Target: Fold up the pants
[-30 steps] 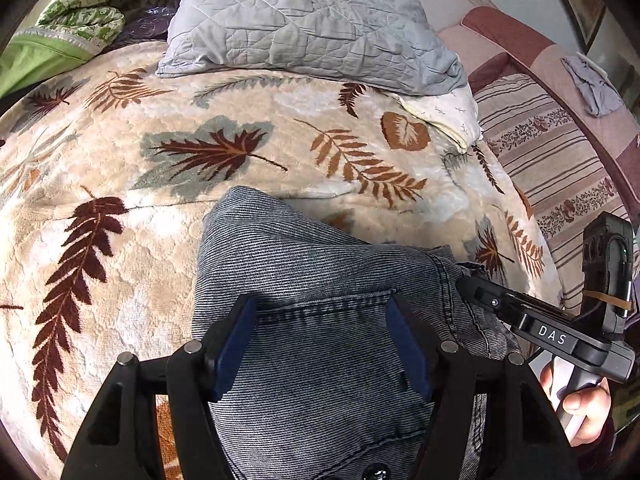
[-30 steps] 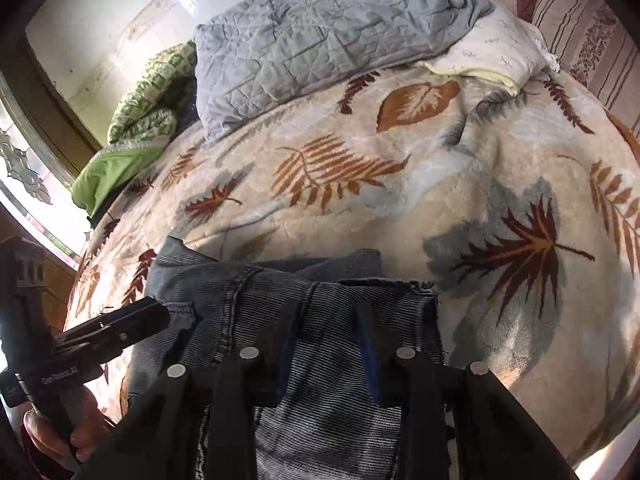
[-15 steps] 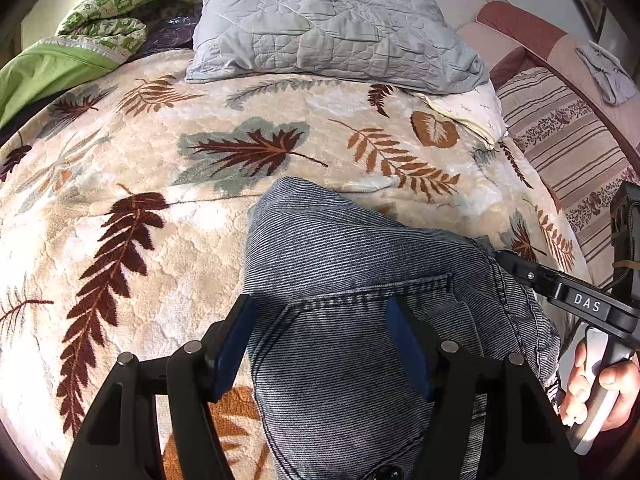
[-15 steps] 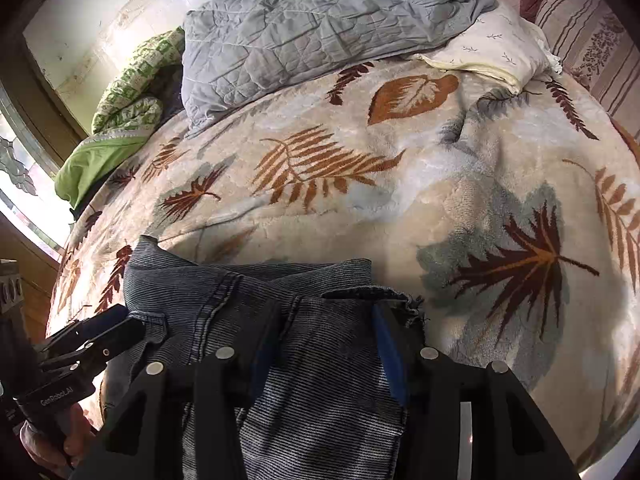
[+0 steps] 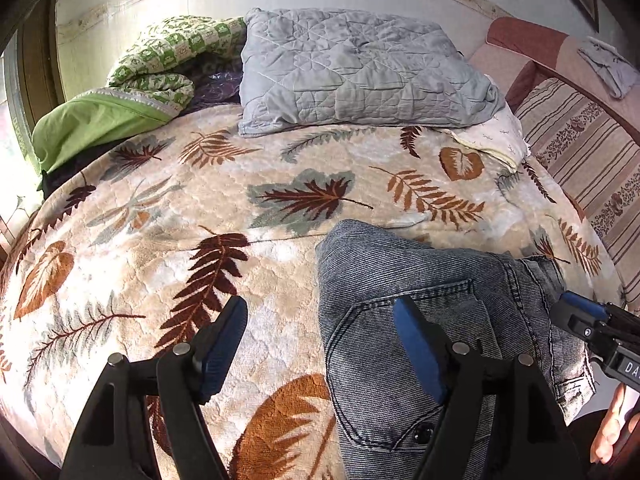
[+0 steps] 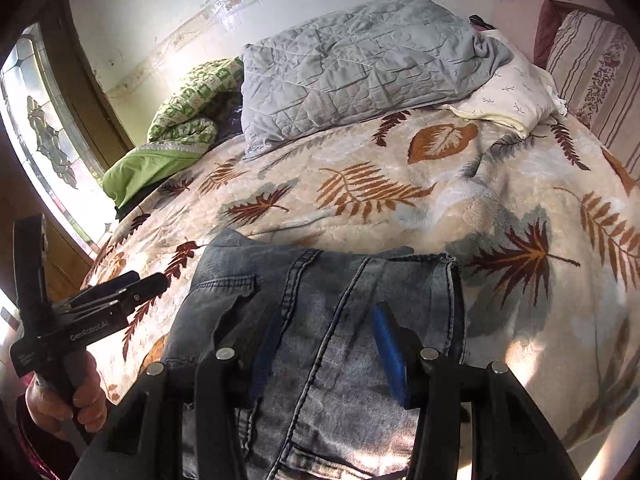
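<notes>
The folded grey-blue denim pants (image 5: pixel 432 320) lie on the leaf-patterned fleece blanket (image 5: pixel 168 240) at the near edge of the bed. The left gripper (image 5: pixel 320 344) is opening, empty; the right gripper (image 6: pixel 328 344) stands parted above the denim, gripping nothing. The denim looks heavy and rather stiff, so I would take it at the thick seams. The near end is cut off.

A cream plush bedspread with brown and grey leaf prints (image 5: pixel 168 240) is covering the bed. A grey quilted pillow (image 5: pixel 352 72) is lying at its head, beside a green-and-white patterned folded quilt (image 5: pixel 168 56). A striped pink sofa back (image 5: pixel 580 152) is standing to the right. Daylight is streaming through a leaded-glass window in a wooden frame (image 6: pixel 44 132), brightening the pale wall (image 6: pixel 160 12).
</notes>
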A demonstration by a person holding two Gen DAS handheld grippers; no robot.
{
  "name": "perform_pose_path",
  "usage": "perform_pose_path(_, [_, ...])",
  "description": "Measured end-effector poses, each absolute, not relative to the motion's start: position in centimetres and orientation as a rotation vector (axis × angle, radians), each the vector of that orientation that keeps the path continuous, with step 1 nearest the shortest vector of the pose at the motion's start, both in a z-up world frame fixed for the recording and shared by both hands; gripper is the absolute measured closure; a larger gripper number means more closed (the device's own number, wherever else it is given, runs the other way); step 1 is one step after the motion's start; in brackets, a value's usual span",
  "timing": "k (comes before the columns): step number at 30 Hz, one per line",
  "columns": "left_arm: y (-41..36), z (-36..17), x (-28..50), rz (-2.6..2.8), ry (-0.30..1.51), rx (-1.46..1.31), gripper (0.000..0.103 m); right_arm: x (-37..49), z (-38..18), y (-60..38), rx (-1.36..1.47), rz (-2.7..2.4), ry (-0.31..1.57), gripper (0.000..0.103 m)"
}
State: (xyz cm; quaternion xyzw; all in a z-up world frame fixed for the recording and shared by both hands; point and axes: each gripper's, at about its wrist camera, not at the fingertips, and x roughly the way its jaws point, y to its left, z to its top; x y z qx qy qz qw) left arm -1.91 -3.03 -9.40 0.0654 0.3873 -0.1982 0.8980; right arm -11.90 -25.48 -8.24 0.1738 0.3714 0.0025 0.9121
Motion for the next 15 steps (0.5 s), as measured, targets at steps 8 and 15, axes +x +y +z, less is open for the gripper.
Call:
perform_pose_path(8, [-3.8, -10.9, -4.0, -0.434, 0.834, 0.198, 0.026, -13.6, -9.8, -24.1, 0.309, -0.025, 0.83, 0.052])
perform_pose_path(15, [-4.8, -13.5, -5.1, -0.408, 0.875, 0.278, 0.019, -12.9, -11.5, -24.6, 0.326, -0.044, 0.904, 0.052])
